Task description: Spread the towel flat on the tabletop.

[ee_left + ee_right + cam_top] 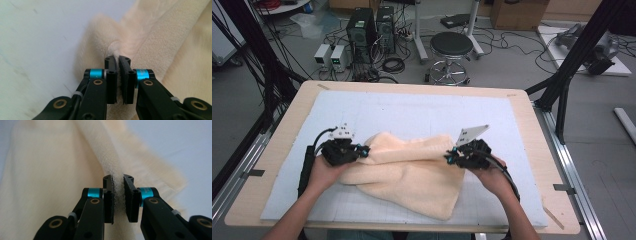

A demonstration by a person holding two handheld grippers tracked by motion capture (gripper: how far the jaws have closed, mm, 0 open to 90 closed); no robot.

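One wooden table [277, 165] carries a pale blue mat [412, 112], and a cream fleece blanket [412, 172] lies bunched toward the mat's near edge, between both hands. At its left side the left gripper [363, 150] has its jaws clamped on a pinch of fleece; at its right side the right gripper [448, 158] nips a folded edge

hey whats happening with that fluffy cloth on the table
A person is working a cream fleece towel on a white mat with a hand-held gripper in each hand. The left gripper is shut on a bunched fold at the towel's left edge, and the right gripper is shut on a fold at its right edge. The towel lies rumpled and partly doubled over, with both pinched edges held slightly raised.
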